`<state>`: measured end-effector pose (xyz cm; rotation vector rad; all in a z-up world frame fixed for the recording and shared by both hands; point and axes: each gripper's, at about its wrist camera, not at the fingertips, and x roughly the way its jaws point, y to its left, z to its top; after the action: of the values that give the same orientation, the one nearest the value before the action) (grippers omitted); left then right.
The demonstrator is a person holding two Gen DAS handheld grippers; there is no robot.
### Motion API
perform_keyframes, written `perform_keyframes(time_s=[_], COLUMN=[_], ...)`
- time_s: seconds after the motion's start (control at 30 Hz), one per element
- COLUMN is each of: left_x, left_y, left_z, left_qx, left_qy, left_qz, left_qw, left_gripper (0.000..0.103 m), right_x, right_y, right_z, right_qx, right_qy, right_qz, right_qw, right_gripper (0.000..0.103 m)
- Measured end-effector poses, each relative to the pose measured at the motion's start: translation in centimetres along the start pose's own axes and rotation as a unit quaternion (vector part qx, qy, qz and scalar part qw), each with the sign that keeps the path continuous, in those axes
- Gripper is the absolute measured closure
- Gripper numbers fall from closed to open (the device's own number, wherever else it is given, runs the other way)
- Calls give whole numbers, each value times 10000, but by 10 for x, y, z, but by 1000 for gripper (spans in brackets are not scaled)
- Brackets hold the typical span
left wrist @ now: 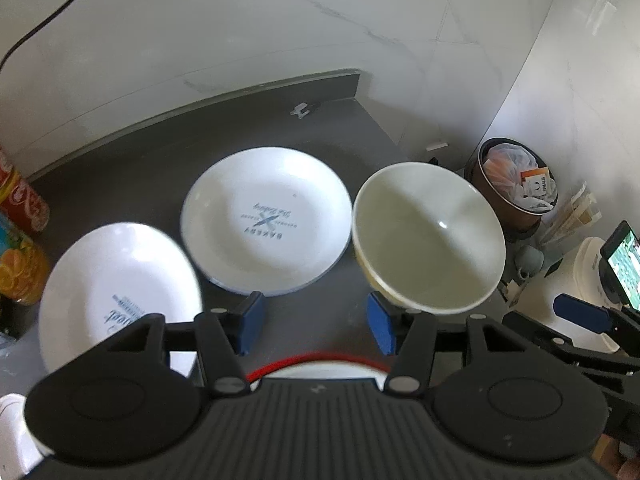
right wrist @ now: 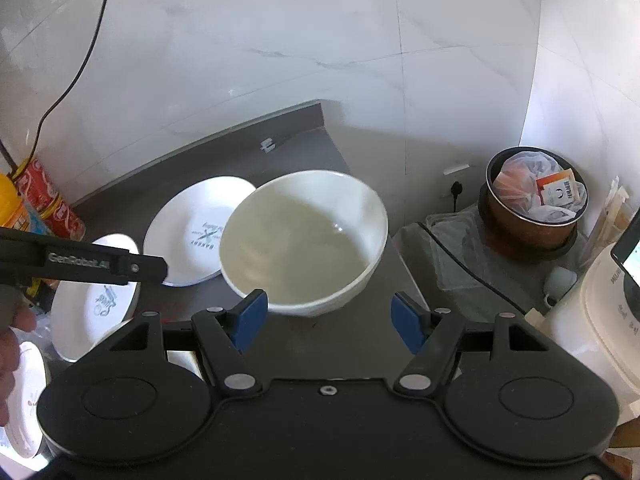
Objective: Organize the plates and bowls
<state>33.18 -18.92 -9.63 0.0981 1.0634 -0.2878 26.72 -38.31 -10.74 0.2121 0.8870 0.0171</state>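
bowl (right wrist: 304,244) beside plate (right wrist: 192,228) — upright

A cream bowl (right wrist: 304,244) stands upright and empty on the dark tabletop (right wrist: 372,280). At its 9 o'clock lies a white plate (left wrist: 266,218) with blue bakery lettering, flat, face up, just beside the bowl. A second white plate (left wrist: 120,284) with blue print lies at the first plate's 8 o'clock, close by.
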Motion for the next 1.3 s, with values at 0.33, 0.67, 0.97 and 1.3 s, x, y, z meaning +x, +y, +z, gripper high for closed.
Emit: perform_keyframes(time_s=[0.33,0.67,0.97,1.3], left_x=[32,79,97,77], left_y=[-21,-22,-23,-16], left_z=[17,26,33,37], left_qx=[-7,-429,-527,-616], left_qy=[91,377,480,297], left_qz=[-5,-249,-266,-409], left_qw=[10000,9981,9971,9968], left_gripper=[48,52,96,98], right_x=[24,52,79,62], right_y=[-19,-28,-21,-15], right_z=[10,14,6,5], right_qx=[115,388,251,252], right_qy=[64,297,569,393], right_qz=[-9,114,127,100], right_qw=[9999,9987,9980,9989], right_gripper=[35,35,60,78])
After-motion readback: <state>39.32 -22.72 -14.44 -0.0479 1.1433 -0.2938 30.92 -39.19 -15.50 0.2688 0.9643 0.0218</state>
